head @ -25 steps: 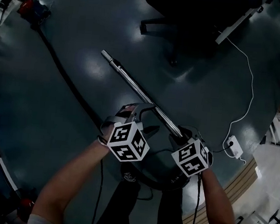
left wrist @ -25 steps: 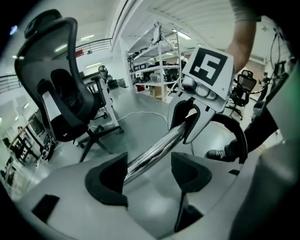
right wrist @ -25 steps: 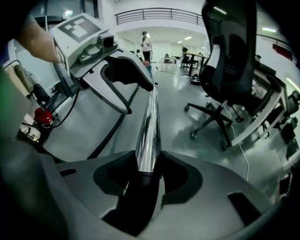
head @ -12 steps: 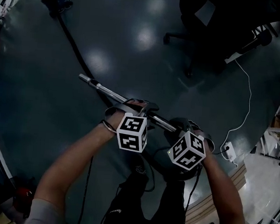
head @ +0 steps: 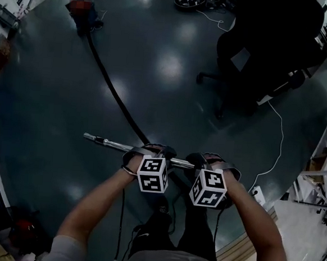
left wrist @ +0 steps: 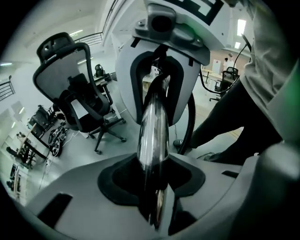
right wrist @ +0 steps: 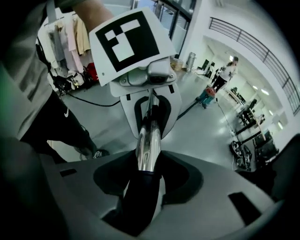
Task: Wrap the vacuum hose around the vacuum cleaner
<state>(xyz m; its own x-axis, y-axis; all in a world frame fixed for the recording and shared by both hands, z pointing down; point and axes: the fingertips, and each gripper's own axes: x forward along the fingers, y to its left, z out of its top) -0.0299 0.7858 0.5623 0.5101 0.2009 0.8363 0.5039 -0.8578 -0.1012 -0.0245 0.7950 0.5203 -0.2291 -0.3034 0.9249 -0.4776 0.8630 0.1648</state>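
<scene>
Holding the chrome wand (head: 109, 143) level across my front, I have both tools on it. My left gripper (head: 150, 152) has just been closing its jaws, and they now pinch the bare metal tube, which runs straight out between the pads. My right gripper (head: 209, 160) sits just beside it, toward the handle end. Its jaws are clamped where the shiny tube meets a black cuff (right wrist: 138, 201). The wand's free end sticks out to my left, past the left gripper.

From under my grippers the black vacuum hose (head: 108, 83) lies stretched across the dark floor (head: 40, 117) in a long, nearly straight line. It leads to the vacuum cleaner (right wrist: 205, 97), which stands well apart from me at the far end. At that distance the cleaner is small and blurred, so I can make out only a reddish body.

A black office chair (head: 259, 56) stands off to the right of the hose. A thin white cable (head: 279, 139) trails over the floor on my right side.
</scene>
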